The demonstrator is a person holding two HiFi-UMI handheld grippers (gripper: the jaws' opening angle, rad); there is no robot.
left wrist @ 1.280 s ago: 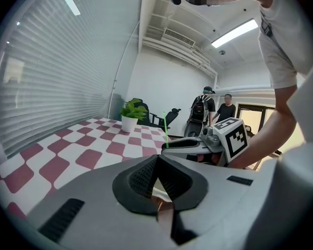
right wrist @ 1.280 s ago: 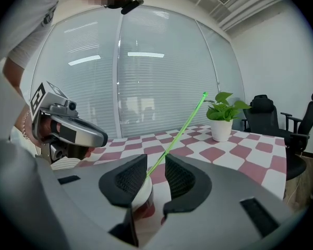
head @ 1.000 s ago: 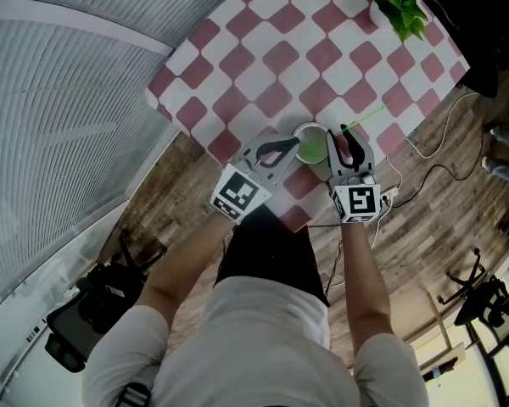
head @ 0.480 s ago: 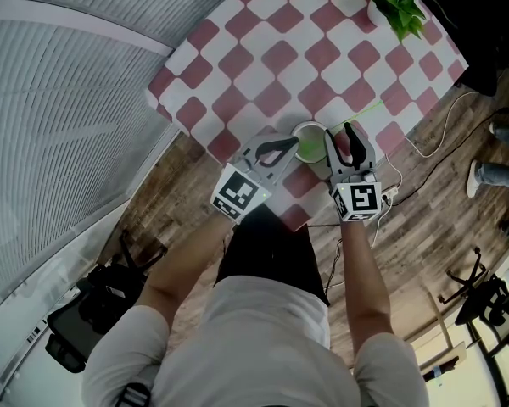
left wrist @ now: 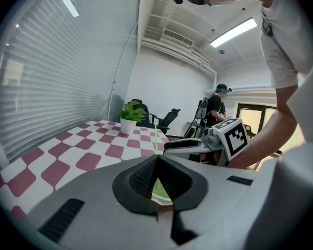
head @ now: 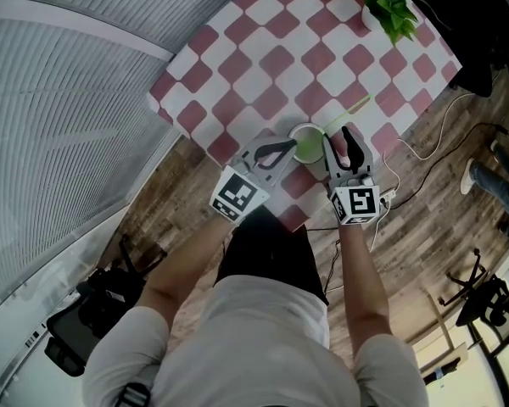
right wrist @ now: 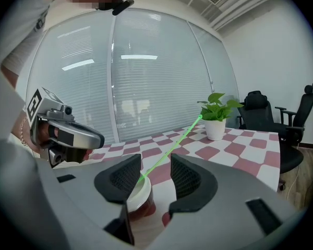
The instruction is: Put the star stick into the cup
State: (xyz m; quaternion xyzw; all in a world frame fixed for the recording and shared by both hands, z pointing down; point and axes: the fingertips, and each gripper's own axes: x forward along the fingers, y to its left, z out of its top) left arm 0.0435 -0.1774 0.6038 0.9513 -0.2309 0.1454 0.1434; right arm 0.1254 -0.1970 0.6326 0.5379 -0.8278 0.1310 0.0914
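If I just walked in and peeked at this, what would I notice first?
First comes the red-and-white checked tablecloth that covers the table. Then comes the thin bright green stick, which leans out of the white-rimmed cup at the table's near edge, right in front of the person. A leafy green plant in a white pot stands at the far corner.
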